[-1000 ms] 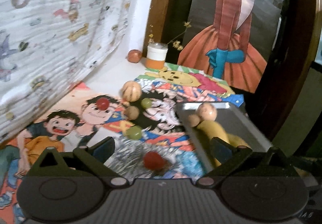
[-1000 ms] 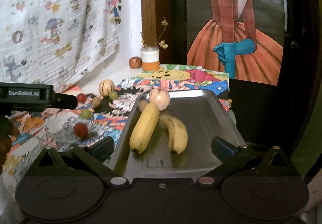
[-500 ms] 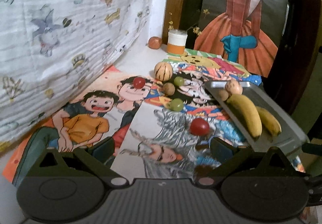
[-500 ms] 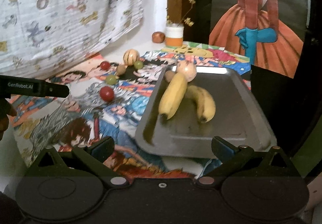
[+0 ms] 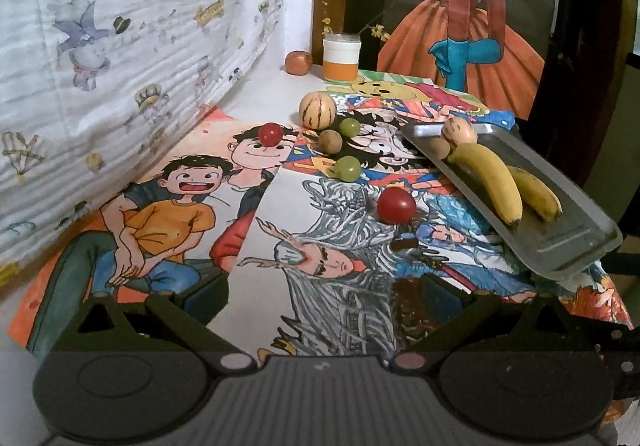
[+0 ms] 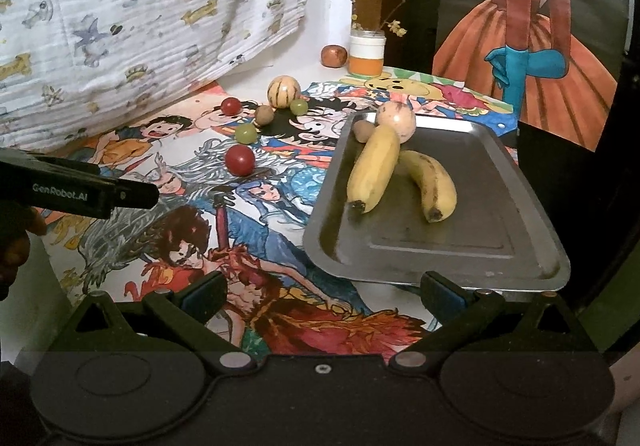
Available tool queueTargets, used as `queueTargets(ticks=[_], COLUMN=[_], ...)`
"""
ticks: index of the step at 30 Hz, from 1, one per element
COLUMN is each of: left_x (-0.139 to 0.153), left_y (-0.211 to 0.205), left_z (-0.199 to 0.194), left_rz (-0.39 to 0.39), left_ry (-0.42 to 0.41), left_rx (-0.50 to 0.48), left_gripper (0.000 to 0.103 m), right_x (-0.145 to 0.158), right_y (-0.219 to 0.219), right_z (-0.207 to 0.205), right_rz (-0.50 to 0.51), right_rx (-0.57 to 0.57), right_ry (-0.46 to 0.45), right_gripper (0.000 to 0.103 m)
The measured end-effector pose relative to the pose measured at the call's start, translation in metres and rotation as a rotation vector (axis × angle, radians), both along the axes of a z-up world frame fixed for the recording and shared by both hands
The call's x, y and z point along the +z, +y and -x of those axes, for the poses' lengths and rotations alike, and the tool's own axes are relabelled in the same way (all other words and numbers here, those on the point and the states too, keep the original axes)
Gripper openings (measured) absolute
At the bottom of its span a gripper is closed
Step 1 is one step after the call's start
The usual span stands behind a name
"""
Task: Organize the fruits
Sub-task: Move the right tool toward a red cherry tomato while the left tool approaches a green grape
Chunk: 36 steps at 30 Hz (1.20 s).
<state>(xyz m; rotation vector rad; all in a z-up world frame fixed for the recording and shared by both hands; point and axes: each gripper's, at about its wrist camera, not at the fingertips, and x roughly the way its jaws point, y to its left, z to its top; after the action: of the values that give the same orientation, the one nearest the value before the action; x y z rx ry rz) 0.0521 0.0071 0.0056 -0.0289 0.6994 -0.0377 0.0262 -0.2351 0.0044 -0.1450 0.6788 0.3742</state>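
— What's on the metal tray (image 6: pixel 516 197)?

— I see two bananas (image 6: pixel 376 169), a pale round fruit (image 6: pixel 396 121) and a small brown one, all at its far end.

— And both tools?

— My left gripper (image 5: pixel 320 294) and right gripper (image 6: pixel 320 292) both hang spread, empty (over the cartoon cloth (image 5: pixel 168 213)). Red fruit (image 5: pixel 396 205) and green grapes (image 5: pixel 347 168) lie loose left of the tray.

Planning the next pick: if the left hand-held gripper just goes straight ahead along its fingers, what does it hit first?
Probably the near red tomato: it sits roughly on the line between the open left hand-held gripper's fingers, with only printed tablecloth in front. Depth is unclear, and if the line angles downward it would touch the cloth first.
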Motion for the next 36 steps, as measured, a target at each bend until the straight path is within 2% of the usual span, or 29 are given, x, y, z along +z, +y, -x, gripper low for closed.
queueTargets(ticks=[7, 14, 24, 29, 36], left_x=[0.003, 0.008, 0.005, 0.006, -0.002], left_y=[0.010, 0.037, 0.076, 0.072, 0.051], left_z=[-0.005, -0.029, -0.076, -0.100, -0.125], left_rz=[-0.029, -0.070, 0.008, 0.032, -0.001], left_ry=[-0.008, -0.024, -0.007, -0.010, -0.019], left_rx=[-0.008, 0.020, 0.003, -0.042, -0.143], left_gripper=[0.103, 0.103, 0.103, 0.103, 0.103], right_x=[0.005, 0.012, 0.010, 0.003, -0.013], right_y=[0.012, 0.038, 0.081, 0.101, 0.106], right_z=[-0.008, -0.026, -0.064, -0.084, -0.100], right_rz=[0.029, 0.077, 0.092, 0.095, 0.084], right_rx=[0.050, 0.132, 0.213, 0.255, 0.250], right_ry=[-0.003, -0.033, -0.080, -0.071, -0.047], right_gripper=[0.102, 0.102, 0.102, 0.102, 0.101])
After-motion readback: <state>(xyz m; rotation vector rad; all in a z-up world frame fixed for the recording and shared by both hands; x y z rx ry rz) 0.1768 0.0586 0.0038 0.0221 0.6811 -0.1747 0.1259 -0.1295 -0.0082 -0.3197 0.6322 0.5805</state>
